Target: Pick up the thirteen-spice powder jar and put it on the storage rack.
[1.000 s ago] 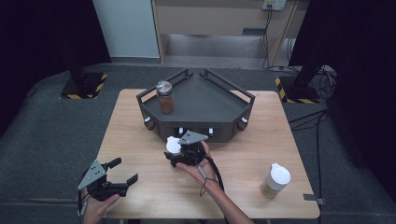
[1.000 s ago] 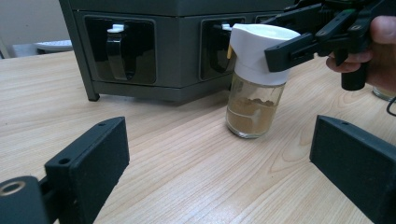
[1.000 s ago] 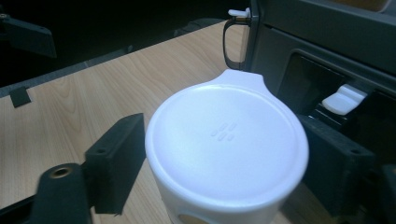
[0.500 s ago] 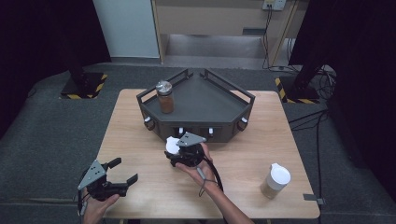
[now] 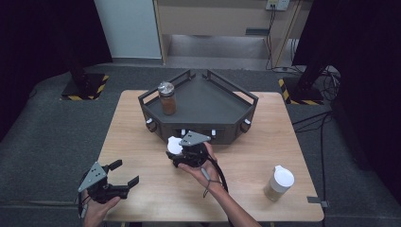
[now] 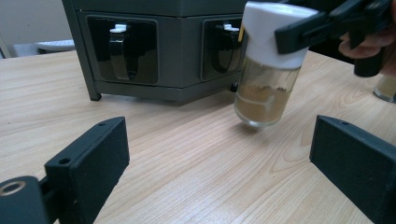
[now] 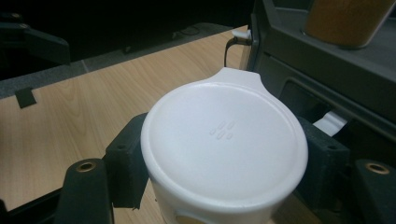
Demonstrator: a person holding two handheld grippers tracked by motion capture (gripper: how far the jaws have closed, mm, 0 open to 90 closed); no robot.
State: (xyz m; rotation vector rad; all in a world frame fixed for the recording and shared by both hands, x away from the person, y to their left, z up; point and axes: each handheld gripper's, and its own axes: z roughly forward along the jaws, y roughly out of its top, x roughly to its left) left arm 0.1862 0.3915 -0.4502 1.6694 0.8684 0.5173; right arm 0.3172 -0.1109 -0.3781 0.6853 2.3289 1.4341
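Right gripper (image 5: pixel 182 152) clamped on the white lid of a small clear jar of tan powder (image 6: pixel 267 84), held tilted just above the light wooden table (image 5: pixel 142 127) before the dark grey angular rack (image 5: pixel 222 101).

The jar looks light but smooth and probably breakable; gripping the lid's rim seems safest. Left gripper (image 5: pixel 124 174) rests spread open nearby; the flat table stands on dark floor.

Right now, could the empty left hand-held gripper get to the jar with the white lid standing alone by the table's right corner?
Probably not easily. The left hand-held gripper sits open at the table's near left, while that white-lidded jar stands far across, and the right hand-held gripper with its own spice jar lies between them.
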